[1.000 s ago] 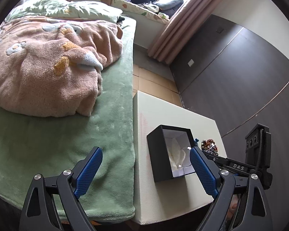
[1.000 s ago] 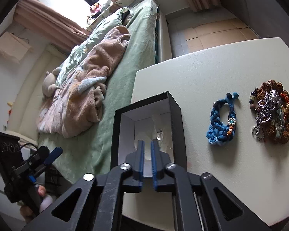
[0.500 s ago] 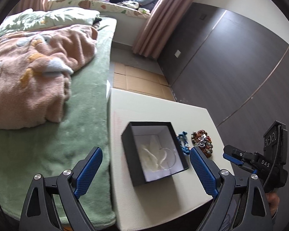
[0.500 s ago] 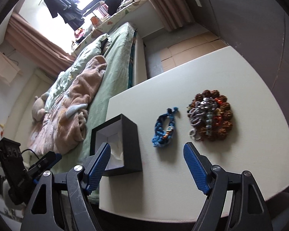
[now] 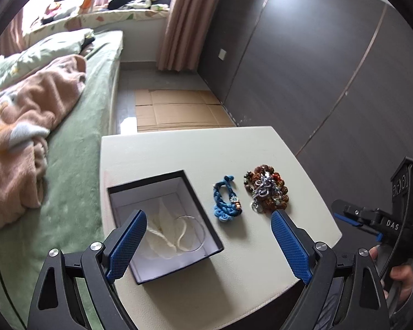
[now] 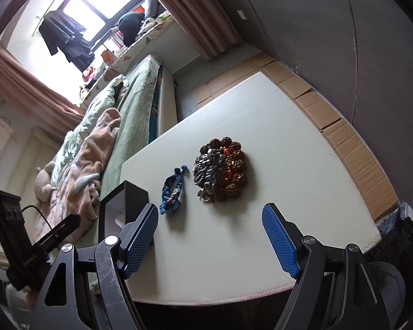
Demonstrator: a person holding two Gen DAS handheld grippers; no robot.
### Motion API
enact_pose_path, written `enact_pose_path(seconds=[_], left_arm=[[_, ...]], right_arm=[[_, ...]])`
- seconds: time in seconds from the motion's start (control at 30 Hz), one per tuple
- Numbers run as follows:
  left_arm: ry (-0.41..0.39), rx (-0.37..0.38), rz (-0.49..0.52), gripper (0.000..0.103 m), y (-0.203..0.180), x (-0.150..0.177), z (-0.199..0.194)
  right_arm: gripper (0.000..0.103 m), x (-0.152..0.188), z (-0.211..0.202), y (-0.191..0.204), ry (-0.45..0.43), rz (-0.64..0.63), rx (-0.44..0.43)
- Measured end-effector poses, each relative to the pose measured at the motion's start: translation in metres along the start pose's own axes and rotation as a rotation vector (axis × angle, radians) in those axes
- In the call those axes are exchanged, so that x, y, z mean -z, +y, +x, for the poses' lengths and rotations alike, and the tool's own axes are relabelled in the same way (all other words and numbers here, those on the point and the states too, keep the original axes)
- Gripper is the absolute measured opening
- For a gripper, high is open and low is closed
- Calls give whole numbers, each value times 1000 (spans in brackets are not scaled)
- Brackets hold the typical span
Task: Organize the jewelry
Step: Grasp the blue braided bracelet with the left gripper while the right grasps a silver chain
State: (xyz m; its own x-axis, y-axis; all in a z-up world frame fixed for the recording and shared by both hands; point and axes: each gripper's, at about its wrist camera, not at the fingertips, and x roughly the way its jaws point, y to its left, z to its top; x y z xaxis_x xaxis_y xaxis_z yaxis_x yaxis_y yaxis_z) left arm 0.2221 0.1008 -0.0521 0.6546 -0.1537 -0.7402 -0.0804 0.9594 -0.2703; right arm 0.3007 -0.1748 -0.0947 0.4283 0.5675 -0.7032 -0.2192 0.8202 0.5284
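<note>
Working left to right in my left wrist view, I have the bed (image 5: 77, 148) with its green cover at nine o'clock, then the black box (image 5: 192, 200) at seven o'clock on the pale worktop (image 5: 179, 148), its white lining holding a thin silver ring-shaped piece (image 5: 191, 233) beside some white material. Just right of the box lies the blue braided bracelet (image 5: 225, 199), and beside that, at about four o'clock from the box, the beaded pile (image 5: 265, 192) of brown beads with a silvery chain on top. My left gripper (image 5: 208, 243) hovers above the box's near edge with its jaws spread wide and nothing between them; my right gripper (image 6: 209, 240) hangs over the near side of the worktop, jaws likewise released, with the bracelet and pile at roughly twelve o'clock ahead of it. My worry from here is the pile: the chain looks tangled across the beads, so pinching one strand may drag the whole cluster or shed a piece toward the worktop edge. The blue bracelet is soft cord and I judge it could slip or fold out of a shallow pinch. The box looks light, and a nudge from either finger could slide it toward the bed side, where it sits close to the edge. The silver piece inside is thin and could be knocked out if I drop something in carelessly.
</note>
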Motion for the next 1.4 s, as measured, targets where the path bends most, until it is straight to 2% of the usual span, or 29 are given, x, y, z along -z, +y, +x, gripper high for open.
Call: enact_pose_path(seconds=[0.17, 0.43, 0.77, 0.83, 1.1, 1.17, 1.2, 1.23, 1.3, 1.33, 1.4], left_arm=[[43, -37, 89, 89, -24, -2, 20], [173, -73, 217, 66, -57, -3, 62], [307, -113, 347, 55, -80, -7, 110], [333, -131, 370, 48, -81, -6, 119], [426, -188, 438, 46, -86, 1, 153], [410, -213, 460, 44, -88, 2, 158], [409, -227, 476, 39, -88, 3, 159], [400, -242, 480, 24, -88, 2, 159], [401, -227, 457, 11, -84, -3, 156], [410, -196, 424, 11, -81, -6, 155], [393, -184, 405, 11, -77, -10, 149]], right_arm=[[78, 0, -10, -21, -24, 21, 39], [78, 3, -13, -46, -21, 39, 68], [78, 5, -9, -53, -3, 25, 74], [78, 6, -11, -54, -4, 25, 81], [77, 1, -27, -52, -32, 0, 108], [77, 1, -28, -53, -34, 1, 113], [77, 1, -28, -53, -35, 1, 112], [77, 1, -27, -53, -34, -2, 111], [77, 1, -25, -50, -30, -14, 111], [77, 1, -23, -48, -27, -20, 107], [71, 0, -18, -45, -20, -26, 97]])
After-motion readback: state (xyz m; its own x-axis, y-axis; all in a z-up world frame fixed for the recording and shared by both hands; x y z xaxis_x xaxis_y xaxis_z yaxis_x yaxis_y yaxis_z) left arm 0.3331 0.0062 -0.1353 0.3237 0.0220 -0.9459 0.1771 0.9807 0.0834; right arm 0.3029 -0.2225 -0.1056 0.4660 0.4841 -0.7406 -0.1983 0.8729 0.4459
